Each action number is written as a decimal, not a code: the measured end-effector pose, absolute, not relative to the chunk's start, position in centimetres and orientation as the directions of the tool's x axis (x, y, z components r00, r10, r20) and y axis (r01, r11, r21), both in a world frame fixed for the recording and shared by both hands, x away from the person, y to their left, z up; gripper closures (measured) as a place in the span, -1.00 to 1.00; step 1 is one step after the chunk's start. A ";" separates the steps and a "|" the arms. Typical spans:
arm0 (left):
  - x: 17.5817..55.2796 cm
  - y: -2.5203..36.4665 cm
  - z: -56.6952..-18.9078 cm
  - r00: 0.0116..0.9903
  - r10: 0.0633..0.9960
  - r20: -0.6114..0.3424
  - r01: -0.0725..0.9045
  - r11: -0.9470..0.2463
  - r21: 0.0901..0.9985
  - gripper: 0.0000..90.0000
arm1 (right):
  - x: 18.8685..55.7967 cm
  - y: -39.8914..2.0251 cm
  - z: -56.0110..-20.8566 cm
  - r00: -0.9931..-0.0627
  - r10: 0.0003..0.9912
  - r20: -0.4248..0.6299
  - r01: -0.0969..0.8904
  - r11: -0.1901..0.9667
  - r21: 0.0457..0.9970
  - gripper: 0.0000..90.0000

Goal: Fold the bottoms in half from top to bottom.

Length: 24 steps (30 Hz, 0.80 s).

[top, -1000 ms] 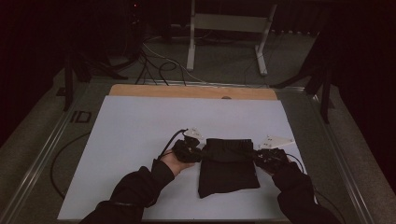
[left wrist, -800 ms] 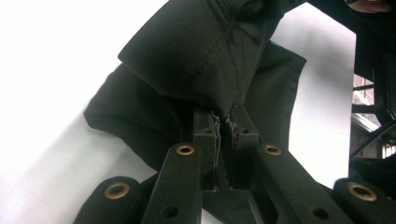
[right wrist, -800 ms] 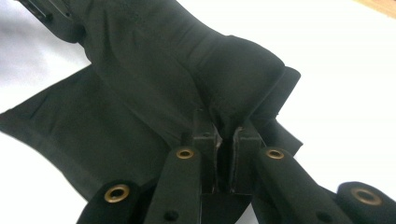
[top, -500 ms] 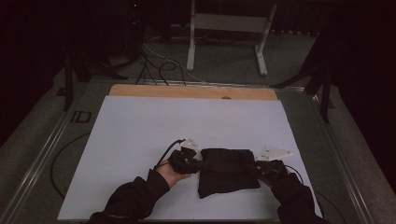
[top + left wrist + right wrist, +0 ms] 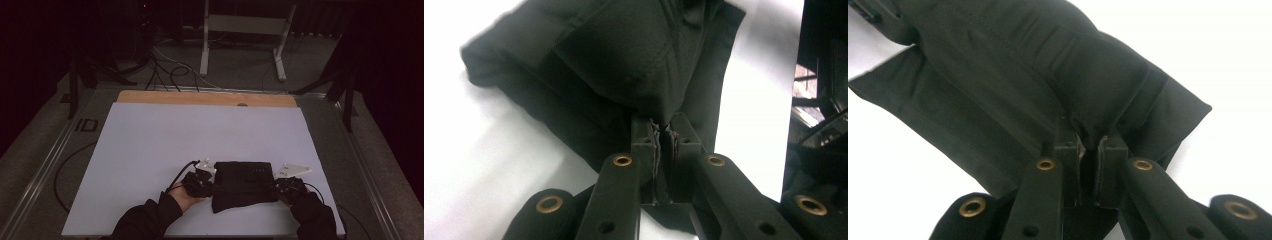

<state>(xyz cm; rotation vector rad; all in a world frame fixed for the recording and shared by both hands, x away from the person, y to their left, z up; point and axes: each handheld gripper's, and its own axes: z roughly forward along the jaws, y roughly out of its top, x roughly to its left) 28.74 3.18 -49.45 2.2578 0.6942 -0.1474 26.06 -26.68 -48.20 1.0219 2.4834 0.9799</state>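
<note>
A folded black garment (image 5: 243, 184) lies on the white table sheet (image 5: 165, 145) near the front edge. My left gripper (image 5: 212, 186) pinches its left edge, my right gripper (image 5: 274, 187) its right edge. In the left gripper view the jaws are shut on a fold of the black cloth (image 5: 624, 65), which bunches up at the tips of my left gripper (image 5: 665, 127). The right gripper view has the same: my right gripper (image 5: 1089, 134) clamps a ridge of the cloth (image 5: 1013, 75), the rest spreading over the sheet.
A wooden strip (image 5: 205, 98) borders the sheet's far edge. Beyond the table stand a white frame stand (image 5: 245, 35) and loose cables (image 5: 165, 70) on the floor. A cable (image 5: 67, 170) loops at the table's left side. The room around is dark.
Both hands have come toward the front edge and lower, drawing the garment's far part over its near part. The cloth now looks shorter front to back.
</note>
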 end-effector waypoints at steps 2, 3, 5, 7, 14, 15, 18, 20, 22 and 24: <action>28.7 3.1 -49.6 0.847 0.448 -0.286 0.518 -0.572 0.636 0.89 | 26.2 -26.6 -48.5 -0.706 0.708 -0.007 0.519 0.524 0.676 0.85; 28.7 3.1 -49.7 0.850 0.455 -0.267 0.509 -0.579 0.637 0.89 | 26.3 -26.5 -48.7 -0.706 0.708 -0.011 0.520 0.528 0.671 0.85; 28.8 3.0 -50.0 0.848 0.464 -0.257 0.511 -0.582 0.633 0.89 | 26.4 -26.3 -49.0 -0.710 0.704 -0.027 0.518 0.547 0.658 0.84; 29.0 3.1 -50.2 0.844 0.468 -0.262 0.517 -0.581 0.628 0.89 | 26.5 -26.3 -49.3 -0.710 0.704 -0.022 0.526 0.550 0.649 0.84; 28.9 3.4 -50.7 0.846 0.473 -0.246 0.509 -0.580 0.637 0.89 | 26.2 -26.3 -49.9 -0.707 0.708 0.003 0.548 0.545 0.635 0.85; 28.9 3.5 -50.8 0.847 0.468 -0.251 0.509 -0.580 0.636 0.89 | 26.1 -26.3 -49.9 -0.708 0.706 0.001 0.547 0.547 0.634 0.84; 28.9 3.4 -50.8 0.849 0.465 -0.252 0.508 -0.585 0.632 0.89 | 26.2 -26.3 -50.0 -0.711 0.704 -0.003 0.545 0.553 0.631 0.84; 28.9 3.3 -50.9 0.850 0.465 -0.249 0.506 -0.585 0.633 0.89 | 26.2 -26.3 -50.1 -0.705 0.709 0.002 0.550 0.545 0.633 0.82; 28.9 3.3 -50.9 0.849 0.463 -0.253 0.506 -0.581 0.637 0.88 | 26.2 -26.4 -50.2 -0.701 0.713 0.012 0.556 0.536 0.635 0.77; 28.9 3.4 -50.8 0.850 0.459 -0.260 0.508 -0.579 0.638 0.84 | 26.1 -26.5 -50.1 -0.701 0.712 0.020 0.562 0.536 0.630 0.64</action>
